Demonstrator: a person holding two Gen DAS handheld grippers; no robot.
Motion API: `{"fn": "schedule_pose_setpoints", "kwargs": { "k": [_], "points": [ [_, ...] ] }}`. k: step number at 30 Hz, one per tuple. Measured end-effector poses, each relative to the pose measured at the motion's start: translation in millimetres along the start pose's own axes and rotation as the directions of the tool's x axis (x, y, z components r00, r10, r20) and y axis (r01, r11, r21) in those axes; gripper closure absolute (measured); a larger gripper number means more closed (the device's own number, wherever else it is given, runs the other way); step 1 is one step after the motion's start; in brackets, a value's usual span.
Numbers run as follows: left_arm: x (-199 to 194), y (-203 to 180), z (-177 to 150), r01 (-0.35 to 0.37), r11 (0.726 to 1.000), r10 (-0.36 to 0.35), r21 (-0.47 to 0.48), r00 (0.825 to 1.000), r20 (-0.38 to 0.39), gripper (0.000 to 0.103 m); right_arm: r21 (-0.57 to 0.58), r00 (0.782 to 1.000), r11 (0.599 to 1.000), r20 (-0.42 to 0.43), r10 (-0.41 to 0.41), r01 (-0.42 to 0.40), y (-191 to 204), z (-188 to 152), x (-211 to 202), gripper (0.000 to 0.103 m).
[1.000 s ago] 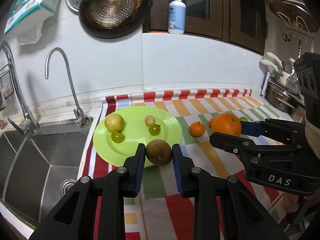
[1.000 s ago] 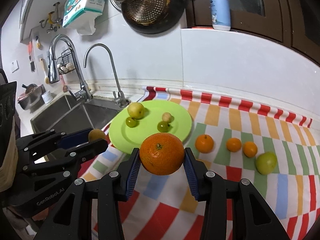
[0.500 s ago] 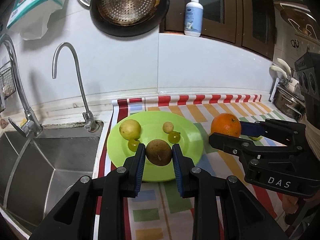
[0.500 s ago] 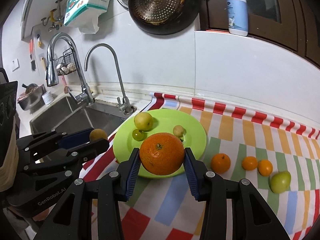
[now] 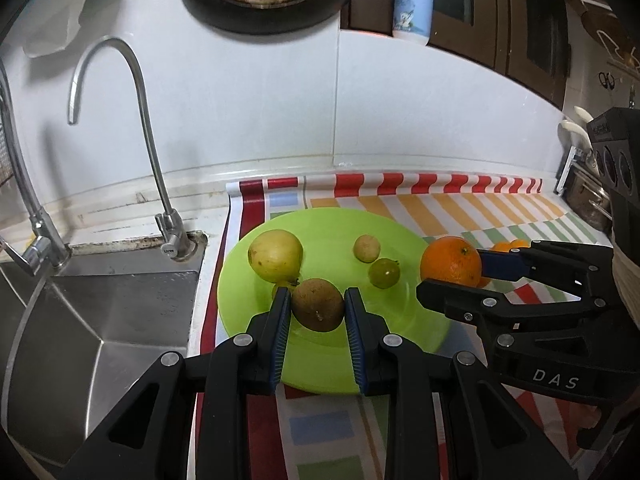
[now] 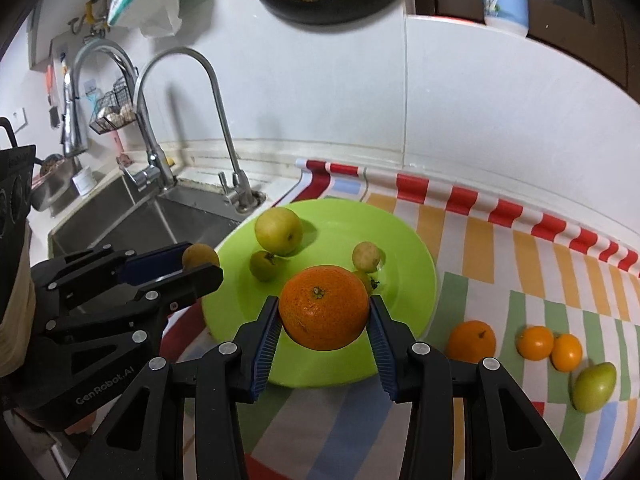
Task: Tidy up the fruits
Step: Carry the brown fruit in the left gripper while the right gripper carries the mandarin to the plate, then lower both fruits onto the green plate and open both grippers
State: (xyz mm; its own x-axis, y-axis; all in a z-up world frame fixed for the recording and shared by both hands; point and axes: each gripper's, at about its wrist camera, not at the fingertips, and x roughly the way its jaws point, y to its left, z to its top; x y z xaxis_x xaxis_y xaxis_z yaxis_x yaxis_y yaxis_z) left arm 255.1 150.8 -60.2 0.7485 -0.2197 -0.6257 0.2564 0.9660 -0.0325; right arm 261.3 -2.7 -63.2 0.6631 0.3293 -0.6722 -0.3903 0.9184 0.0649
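Over the green plate (image 5: 404, 322) we hold two fruits: our left gripper (image 5: 317, 312) is clenched on a brown round fruit (image 5: 317, 310), and our right gripper (image 6: 323, 314) clamps a large orange (image 6: 323, 307). Three small oranges (image 6: 534, 343) lie on the striped cloth (image 6: 520, 264).

Even indoor light from above, fairly bright. Soft shadows fall beside the fruit on the green plate (image 6: 416, 256). Glare streaks on the curved faucet (image 5: 120, 46) and the steel sink (image 5: 100, 320). Strong fisheye bend, black vignette in corners. Slight blur on the striped cloth (image 5: 320, 432) near the bottom edge; centre sharp.
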Motion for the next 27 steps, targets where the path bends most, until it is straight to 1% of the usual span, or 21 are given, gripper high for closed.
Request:
{"fn": "schedule_pose_setpoints", "kwargs": {
  "k": [7,12,13,14,15,16,17,19,21,23,25,27],
  "points": [
    [25.3,5.5,-2.6,0.019,1.000,-0.019,-0.011,0.999,-0.045,0.076,0.003,0.999,1.000,-0.043,-0.004,0.004,-4.9,1.2,26.3,0.059],
    [34.0,4.0,-1.8,0.022,1.000,-0.022,-0.001,0.998,-0.055,0.075,0.020,0.998,1.000,-0.067,0.004,-0.003,-9.5,0.7,40.7,0.059],
    [34.3,3.9,-1.3,0.021,1.000,-0.021,0.000,0.998,-0.056,0.072,0.022,0.998,1.000,-0.068,0.002,-0.001,-9.9,0.7,41.3,0.059],
    [34.2,3.9,-0.8,0.014,1.000,-0.014,0.001,0.998,-0.055,0.066,0.023,0.998,1.000,-0.070,-0.001,0.003,-10.6,0.9,42.5,0.058],
    [33.4,4.8,-0.1,0.001,1.000,-0.001,0.000,0.999,-0.050,0.062,0.025,0.998,1.000,-0.068,-0.006,0.008,-11.5,1.2,42.3,0.051],
    [31.5,5.9,0.3,-0.008,1.000,0.008,-0.001,0.999,-0.044,0.060,0.031,0.998,0.999,-0.063,-0.023,0.025,-13.0,1.6,41.0,0.048],
    [29.4,6.9,0.6,-0.014,1.000,0.014,-0.003,0.999,-0.041,0.059,0.040,0.998,0.999,-0.054,-0.034,0.037,-14.8,2.0,38.7,0.042],
    [24.3,8.5,0.6,-0.022,1.000,0.021,-0.010,0.999,-0.035,0.056,0.048,0.998,0.998,-0.038,-0.041,0.042,-17.7,1.8,33.2,0.042],
    [18.5,6.7,-0.1,-0.036,0.999,0.036,-0.006,0.999,-0.024,0.050,0.051,0.998,0.997,-0.035,-0.057,0.058,-19.6,1.1,28.2,0.042],
    [13.3,3.9,-0.6,-0.045,0.999,0.045,-0.001,0.999,-0.020,0.050,0.059,0.997,0.996,-0.030,-0.065,0.067,-21.3,-1.1,21.7,0.042],
    [6.9,1.0,-1.4,-0.056,0.998,0.056,-0.006,0.998,-0.017,0.047,0.064,0.997,0.995,-0.026,-0.074,0.075,-22.0,-3.9,14.3,0.042],
    [0.7,-0.9,-2.1,-0.057,0.998,0.057,-0.017,0.998,-0.013,0.041,0.064,0.996,0.994,-0.022,-0.083,0.084,-22.6,-5.7,8.2,0.042]
  ]
}}
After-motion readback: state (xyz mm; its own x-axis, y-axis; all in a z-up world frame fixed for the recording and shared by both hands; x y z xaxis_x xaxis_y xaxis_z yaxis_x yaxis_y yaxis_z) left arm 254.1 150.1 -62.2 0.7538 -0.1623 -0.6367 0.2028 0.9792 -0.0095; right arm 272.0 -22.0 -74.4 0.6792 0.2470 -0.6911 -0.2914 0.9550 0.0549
